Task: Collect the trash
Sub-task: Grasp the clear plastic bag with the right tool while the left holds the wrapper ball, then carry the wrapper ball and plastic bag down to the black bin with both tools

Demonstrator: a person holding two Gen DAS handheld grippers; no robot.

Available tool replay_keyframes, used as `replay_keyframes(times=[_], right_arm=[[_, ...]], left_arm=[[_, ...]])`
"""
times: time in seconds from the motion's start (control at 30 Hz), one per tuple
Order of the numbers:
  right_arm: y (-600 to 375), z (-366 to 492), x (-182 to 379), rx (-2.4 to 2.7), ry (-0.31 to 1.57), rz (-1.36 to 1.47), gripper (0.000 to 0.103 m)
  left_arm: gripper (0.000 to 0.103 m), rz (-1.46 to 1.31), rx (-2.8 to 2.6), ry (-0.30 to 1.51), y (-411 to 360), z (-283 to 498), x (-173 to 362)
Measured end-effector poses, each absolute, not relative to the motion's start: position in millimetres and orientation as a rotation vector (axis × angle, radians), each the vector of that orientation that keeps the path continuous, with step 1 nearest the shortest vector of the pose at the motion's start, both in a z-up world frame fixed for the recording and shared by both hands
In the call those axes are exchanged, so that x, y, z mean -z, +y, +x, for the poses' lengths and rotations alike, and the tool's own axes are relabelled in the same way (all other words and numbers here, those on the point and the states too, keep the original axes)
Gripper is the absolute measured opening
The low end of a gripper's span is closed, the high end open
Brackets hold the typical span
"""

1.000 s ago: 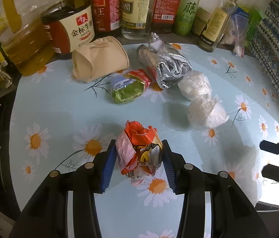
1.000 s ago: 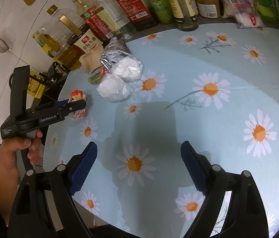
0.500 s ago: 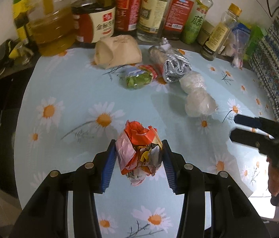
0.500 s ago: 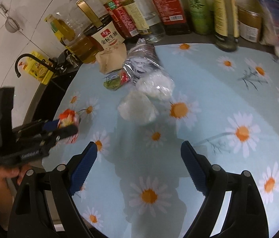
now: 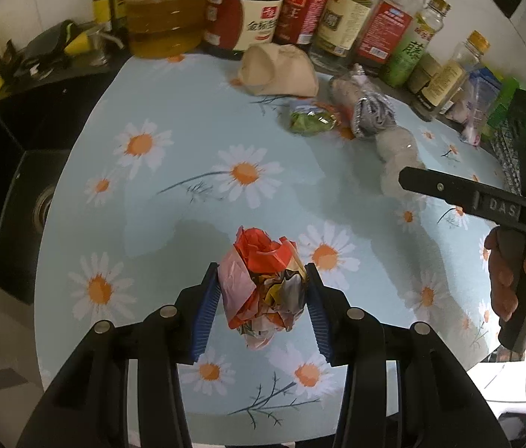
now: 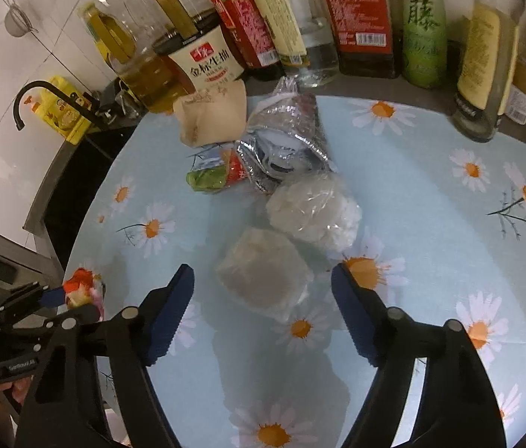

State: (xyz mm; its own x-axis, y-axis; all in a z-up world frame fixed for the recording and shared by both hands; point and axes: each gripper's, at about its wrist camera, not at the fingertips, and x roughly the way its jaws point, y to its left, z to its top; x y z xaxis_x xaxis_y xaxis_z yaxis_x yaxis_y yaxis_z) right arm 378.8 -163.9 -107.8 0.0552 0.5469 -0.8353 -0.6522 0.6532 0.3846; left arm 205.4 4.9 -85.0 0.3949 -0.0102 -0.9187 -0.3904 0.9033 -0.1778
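Observation:
My left gripper (image 5: 261, 289) is shut on a crumpled red and multicolour paper ball (image 5: 264, 283), held above the daisy-print table; it also shows at the left edge of the right wrist view (image 6: 80, 291). My right gripper (image 6: 263, 291) is open, its jaws on either side of a clear crumpled plastic wad (image 6: 263, 274). A second white plastic wad (image 6: 313, 211), a silver foil bag (image 6: 289, 145), a green and red wrapper (image 6: 214, 175) and a brown paper cup (image 6: 212, 119) lie behind it.
A row of oil and sauce bottles (image 6: 360, 15) stands along the back of the table (image 6: 430, 194). A black sink (image 5: 9, 171) with a tap (image 6: 27, 97) lies to the left. The right gripper's body shows in the left wrist view (image 5: 479, 201).
My left gripper has lifted and pulled back with the paper ball. My right gripper has moved forward and left to the clear plastic wad.

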Motion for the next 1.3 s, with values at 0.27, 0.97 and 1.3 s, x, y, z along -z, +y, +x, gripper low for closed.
replay_keyframes(times=[0.27, 0.97, 1.3], right_arm=[[-156, 382, 114, -0.897, 1.223, -0.142, 0.054], [-170, 318, 84, -0.884, 1.188, -0.087, 0.052], [-175, 251, 80, -0.855, 1.192, -0.057, 0.052]], left_arm=[[0.043, -0.426, -0.271, 1.160, 7, 195, 89], [0.043, -0.418, -0.153, 1.116, 9, 165, 78], [0.043, -0.396, -0.086, 1.105, 15, 130, 77]])
